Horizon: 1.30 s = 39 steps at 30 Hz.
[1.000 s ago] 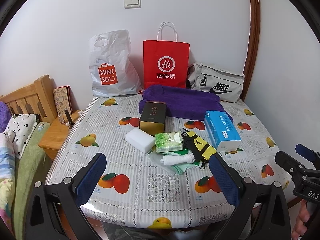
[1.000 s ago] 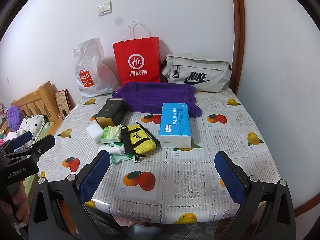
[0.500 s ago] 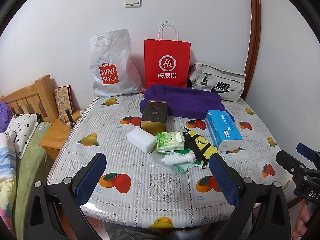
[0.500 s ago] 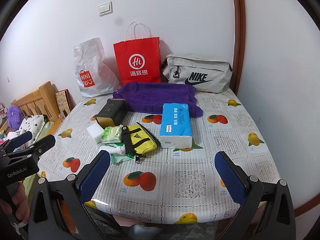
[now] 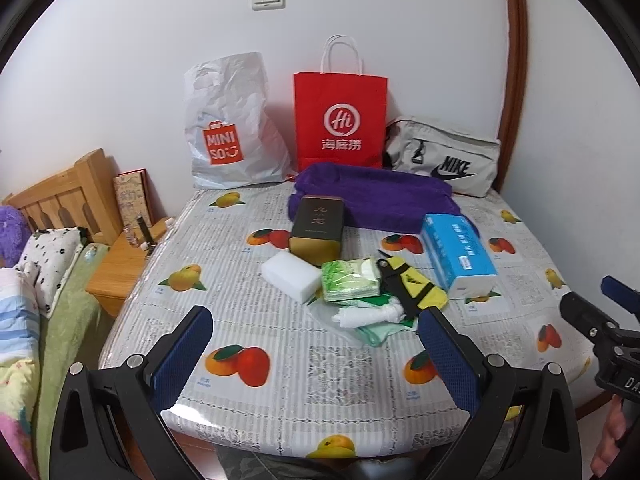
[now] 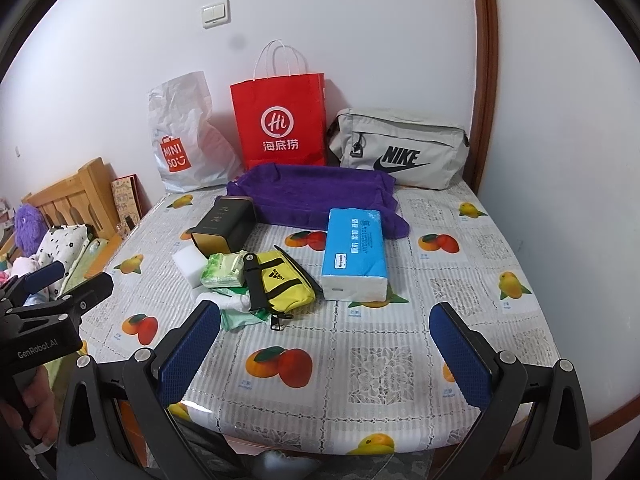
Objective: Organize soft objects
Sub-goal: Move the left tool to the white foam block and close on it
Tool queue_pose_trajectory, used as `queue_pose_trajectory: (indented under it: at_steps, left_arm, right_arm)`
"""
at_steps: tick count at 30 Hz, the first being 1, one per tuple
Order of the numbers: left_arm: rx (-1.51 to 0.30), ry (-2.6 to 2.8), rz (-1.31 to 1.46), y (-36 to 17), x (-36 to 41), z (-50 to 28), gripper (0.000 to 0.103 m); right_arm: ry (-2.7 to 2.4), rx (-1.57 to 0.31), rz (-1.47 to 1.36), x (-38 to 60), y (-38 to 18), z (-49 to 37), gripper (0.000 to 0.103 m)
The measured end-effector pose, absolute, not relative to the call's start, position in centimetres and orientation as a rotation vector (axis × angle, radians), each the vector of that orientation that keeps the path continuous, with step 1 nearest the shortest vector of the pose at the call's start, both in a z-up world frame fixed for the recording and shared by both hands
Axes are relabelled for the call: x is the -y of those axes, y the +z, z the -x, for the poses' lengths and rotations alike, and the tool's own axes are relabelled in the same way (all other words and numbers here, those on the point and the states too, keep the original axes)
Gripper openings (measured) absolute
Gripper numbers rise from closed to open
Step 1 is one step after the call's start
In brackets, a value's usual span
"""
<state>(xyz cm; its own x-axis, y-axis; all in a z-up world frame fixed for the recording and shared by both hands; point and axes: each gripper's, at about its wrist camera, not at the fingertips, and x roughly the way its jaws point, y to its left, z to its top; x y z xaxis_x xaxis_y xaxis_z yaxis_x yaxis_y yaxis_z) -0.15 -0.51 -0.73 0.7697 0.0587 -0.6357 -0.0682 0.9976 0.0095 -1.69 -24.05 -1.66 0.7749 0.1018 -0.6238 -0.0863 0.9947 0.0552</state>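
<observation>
A purple towel [image 5: 372,196] [image 6: 316,196] lies at the back of the table. In front of it sit a blue tissue pack [image 5: 458,254] [image 6: 354,254], a yellow pouch [image 5: 412,286] [image 6: 282,284], a green tissue packet [image 5: 350,280] [image 6: 224,270], a white sponge [image 5: 292,274] [image 6: 188,262], crumpled white and green cloths [image 5: 372,318] [image 6: 236,308] and a dark tin [image 5: 318,226] [image 6: 226,228]. My left gripper [image 5: 316,346] and right gripper [image 6: 326,346] hang open above the table's near edge, holding nothing.
A white MINISO bag [image 5: 228,132], a red paper bag [image 5: 340,124] and a grey Nike bag [image 5: 444,158] stand against the back wall. A wooden bedside stand [image 5: 120,264] and a bed [image 5: 32,300] lie to the left. The fruit-print tablecloth [image 5: 280,360] covers the table.
The left wrist view has shifted slightly, with the objects sitting a little higher and further right in frame. The objects on the table have not moved.
</observation>
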Motion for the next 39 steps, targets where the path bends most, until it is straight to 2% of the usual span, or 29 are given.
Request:
queue_pose_trajectory:
  at_steps: [7,14,22,39]
  left_arm:
    - [-0.691,0.037,0.027,-1.9,-1.1,-0.9,0.103]
    - [-0.772,0.036,0.019,-5.9,-2.2,-2.8,0.103]
    - [-0.696,0.082,0.058,-8.4,-4.5,-5.2,0.103]
    - [-0.886,-0.066,-0.107,-14.7,-4.9,-16.1,0.103]
  right_arm:
    - [0.098,-0.692,-0.022,24.6,-3.1,0.4,0.103]
    - [0.116,-0.732,-0.048,25.1,-5.4,-1.6,0.103]
    - [0.147,-0.786,-0.040,24.7,-8.4,-4.0,0.103]
    - [0.138,-0.894,-0.058,25.4,-12.4,-8.2,0.103]
